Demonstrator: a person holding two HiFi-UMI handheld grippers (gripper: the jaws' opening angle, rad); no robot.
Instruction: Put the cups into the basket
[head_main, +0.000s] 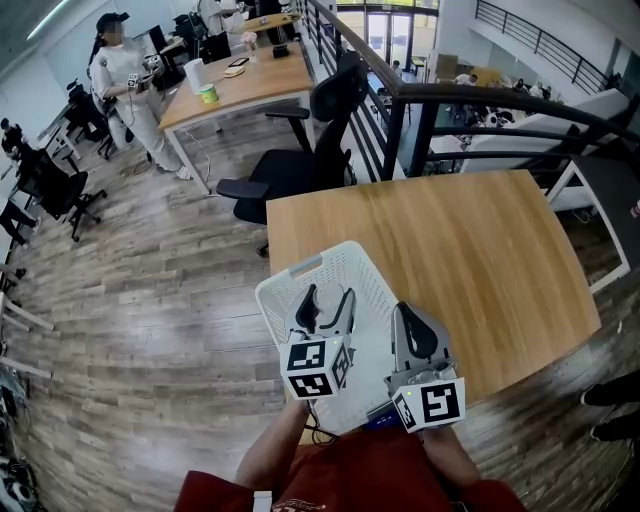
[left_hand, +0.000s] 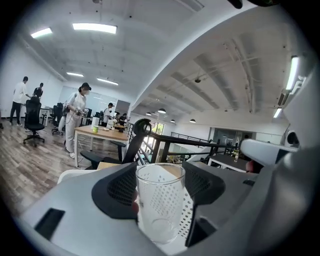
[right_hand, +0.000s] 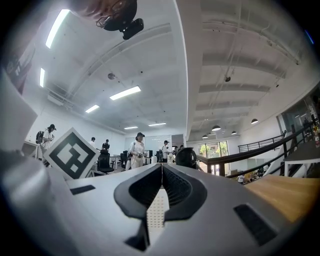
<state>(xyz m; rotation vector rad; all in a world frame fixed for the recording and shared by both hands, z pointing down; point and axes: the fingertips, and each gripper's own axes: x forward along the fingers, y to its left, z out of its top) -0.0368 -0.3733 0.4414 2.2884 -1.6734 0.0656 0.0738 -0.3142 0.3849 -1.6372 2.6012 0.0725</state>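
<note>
The left gripper (head_main: 325, 305) clasps a clear glass cup (left_hand: 160, 202) by the middle of its wall, upright over the white basket (head_main: 300, 272) at the near left corner of the table (head_main: 470, 250). The cup looks light, stiff, slick and breakable, so I'd favour this mid-wall hold with a modest squeeze and a soft set-down. The right gripper (head_main: 415, 335), clenched on nothing, hangs by the basket's right rim. A black office chair (head_main: 300, 165) stands past the table's far left corner, well apart. Nothing seems to bar the way down.
</note>
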